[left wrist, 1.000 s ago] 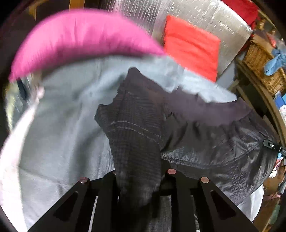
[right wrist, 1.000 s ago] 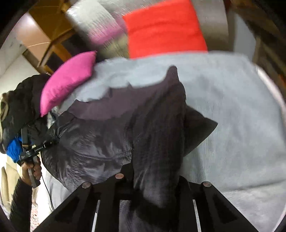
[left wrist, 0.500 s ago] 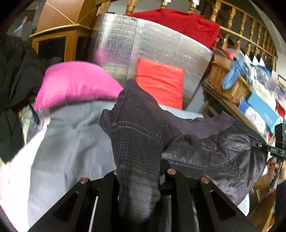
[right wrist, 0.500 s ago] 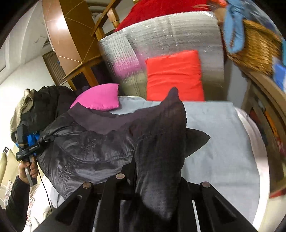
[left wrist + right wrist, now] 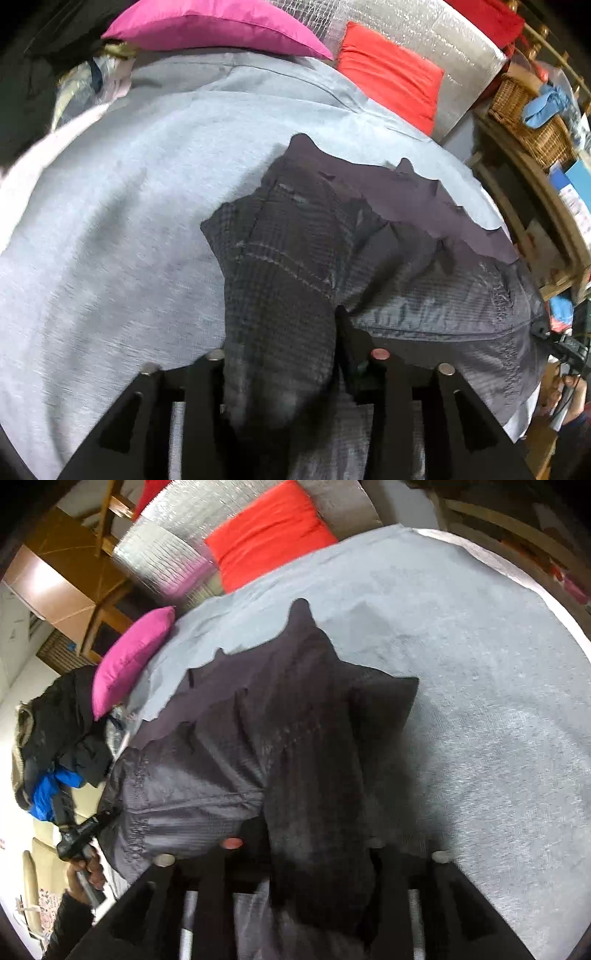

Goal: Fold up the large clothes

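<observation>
A dark grey-black jacket [image 5: 424, 291] with a fine grid weave is stretched between my two grippers above a grey bed sheet [image 5: 110, 206]. My left gripper [image 5: 284, 373] is shut on one bunched edge of the jacket, which drapes over its fingers. My right gripper [image 5: 314, 856] is shut on the other edge of the jacket [image 5: 207, 760]. The far hem touches the sheet [image 5: 480, 686]. The fingertips of both grippers are hidden under cloth. The other hand-held gripper shows at the left of the right wrist view [image 5: 79, 838].
A pink pillow [image 5: 207, 26] and a red cushion [image 5: 388, 77] lie at the head of the bed against a silver panel [image 5: 424, 33]. A wicker basket [image 5: 532, 110] stands on a wooden shelf to the right. A pile of dark clothes [image 5: 55, 731] lies left of the bed.
Both grippers have tilted down toward the bed with the jacket still held. The jacket's far hem has dropped onto the sheet.
</observation>
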A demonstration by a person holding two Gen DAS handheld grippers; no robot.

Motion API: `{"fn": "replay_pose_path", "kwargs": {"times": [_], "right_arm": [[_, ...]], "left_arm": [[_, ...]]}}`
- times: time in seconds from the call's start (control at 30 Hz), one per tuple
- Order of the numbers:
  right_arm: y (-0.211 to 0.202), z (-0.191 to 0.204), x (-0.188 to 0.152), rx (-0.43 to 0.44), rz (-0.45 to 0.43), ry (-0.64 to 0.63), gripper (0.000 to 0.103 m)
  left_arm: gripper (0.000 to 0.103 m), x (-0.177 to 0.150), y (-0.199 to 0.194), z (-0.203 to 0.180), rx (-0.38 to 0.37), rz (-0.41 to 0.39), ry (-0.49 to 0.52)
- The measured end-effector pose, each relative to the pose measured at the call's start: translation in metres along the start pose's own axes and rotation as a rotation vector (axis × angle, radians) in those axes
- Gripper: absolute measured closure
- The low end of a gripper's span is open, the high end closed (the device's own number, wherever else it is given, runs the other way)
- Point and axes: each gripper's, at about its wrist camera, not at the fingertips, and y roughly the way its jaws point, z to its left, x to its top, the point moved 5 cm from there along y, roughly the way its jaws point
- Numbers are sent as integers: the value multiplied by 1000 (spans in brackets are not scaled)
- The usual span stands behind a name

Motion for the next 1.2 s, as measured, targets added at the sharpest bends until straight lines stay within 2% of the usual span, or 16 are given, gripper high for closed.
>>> {"fn": "replay_pose_path", "kwargs": {"times": [0.03,0.07,0.17,0.27,0.33,0.4,0.5,0.63,0.8,0.83,0.87,0.9,0.93,1.0,1.13,1.2], "right_arm": [[-2,-3,1,-34,-1,-4,38],[-4,-4,3,-48,-3,-8,34],[-24,-14,6,-66,-28,-22,34],[-43,-16,12,-93,-67,-52,34],[-54,-10,20,-112,-93,-93,34],[-53,1,33,-83,-108,-99,34],[-39,11,51,-94,-99,-125,34],[-2,8,73,-119,-24,-117,34],[32,6,82,-104,55,-129,34],[36,6,84,-99,65,-128,34],[40,6,85,-88,77,-130,38],[43,8,85,-74,85,-136,70],[46,11,85,-74,102,-154,84],[45,22,86,-109,93,-217,94],[9,49,94,-137,-33,-313,95],[5,46,96,-168,-55,-318,95]], "left_arm": [[47,2,-3,2,15,6,-2],[44,4,-11,6,30,-1,-7],[37,2,-39,19,37,-63,-6],[34,17,-62,31,48,-138,-16],[32,24,-67,37,37,-139,-27],[32,30,-57,32,19,-112,-23],[32,36,-33,16,4,-73,30],[32,50,-5,-2,-29,-27,51],[32,75,26,-3,-17,20,32],[33,78,31,-5,-18,22,40],[40,79,33,-7,-20,22,55],[68,80,36,-9,-19,30,75],[84,80,41,-10,-6,53,85],[89,82,39,-11,-9,38,94],[91,83,28,-15,2,-23,123],[91,79,44,-9,48,9,122]]}}
